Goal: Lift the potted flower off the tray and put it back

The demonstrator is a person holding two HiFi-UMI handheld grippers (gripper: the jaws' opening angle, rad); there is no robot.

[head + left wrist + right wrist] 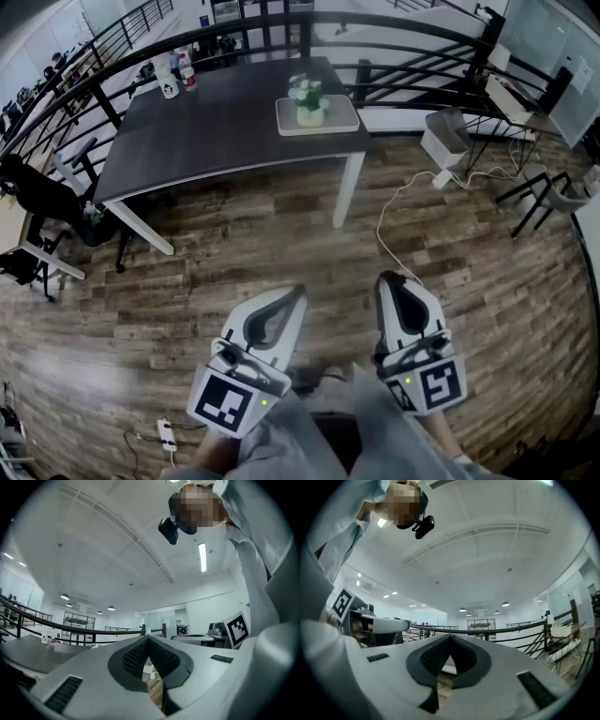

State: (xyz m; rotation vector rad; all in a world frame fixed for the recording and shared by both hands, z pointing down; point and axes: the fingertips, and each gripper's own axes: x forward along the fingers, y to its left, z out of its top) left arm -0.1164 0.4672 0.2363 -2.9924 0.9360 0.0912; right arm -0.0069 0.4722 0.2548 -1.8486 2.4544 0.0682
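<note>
The potted flower (307, 101) stands upright on a pale tray (343, 123) near the right-hand front corner of the dark desk (216, 127), at about 12 o'clock in the head view and well apart from both grippers. The pot is cream-coloured, with white blooms and green leaves above it. At the desk's far left corner, around 11 o'clock, a few small bottles (178, 75) stand close together; what they hold is too small to tell.

The left gripper (297, 292) sits low in the head view at about 7 o'clock, over the wooden floor (281, 234), with its marker cube close to the person's body. In the left gripper view, the left gripper's (149, 641) jaws are closed, the dark ribbed pads meeting at the tip, with nothing between them; only floor shows through the slit below.

The right gripper (394, 279) lies at about 5 o'clock, beside the left one and pointing the same way, towards the desk. In the right gripper view, its (451, 639) jaws are likewise closed tip to tip and hold nothing.

A white cable (394, 220) snakes across the floor at 2 o'clock from the grippers, running towards a pale bin (445, 139) just right of the desk. A dark railing (394, 42) curves behind the desk.
</note>
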